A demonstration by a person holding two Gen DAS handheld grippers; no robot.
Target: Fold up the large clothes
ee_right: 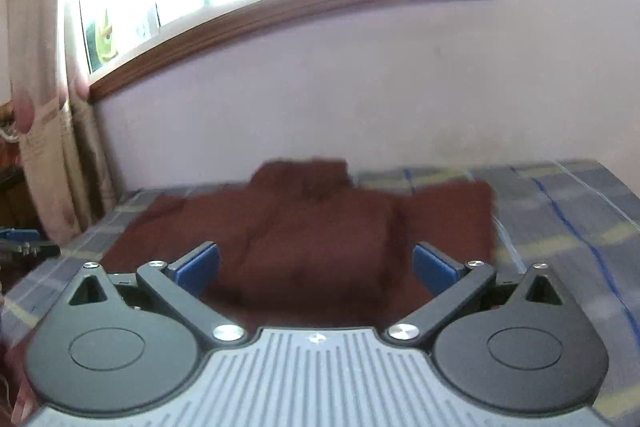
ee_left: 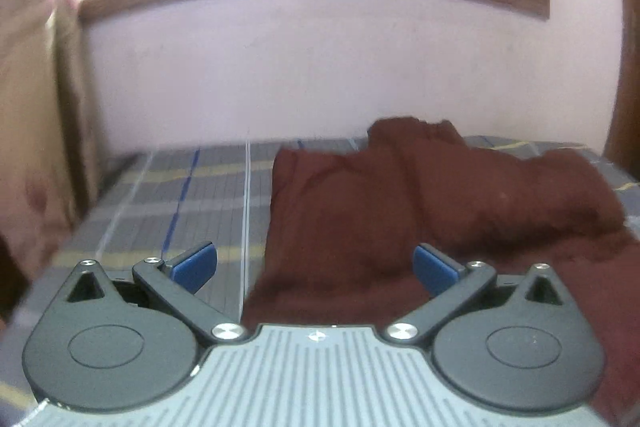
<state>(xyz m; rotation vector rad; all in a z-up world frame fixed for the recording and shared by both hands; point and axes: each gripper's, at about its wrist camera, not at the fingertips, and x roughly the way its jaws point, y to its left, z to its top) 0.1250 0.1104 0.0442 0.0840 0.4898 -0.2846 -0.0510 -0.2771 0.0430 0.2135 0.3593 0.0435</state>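
Observation:
A large dark maroon garment (ee_left: 420, 211) lies partly folded on a bed with a grey plaid sheet (ee_left: 192, 195). In the left wrist view my left gripper (ee_left: 316, 265) stands wide open above the garment's near left part, with nothing between its blue pads (ee_left: 196, 265). The right wrist view shows the same garment (ee_right: 312, 239) spread ahead, its collar end toward the wall. My right gripper (ee_right: 316, 267) is wide open over the garment's near edge, and its blue pads (ee_right: 434, 267) hold nothing.
A pale wall (ee_left: 320, 75) with a wood-framed window (ee_right: 280, 11) rises right behind the bed. Curtains (ee_right: 44, 107) hang at the left. The bed's left edge (ee_left: 92, 211) drops away. Bare sheet (ee_right: 560, 235) lies right of the garment.

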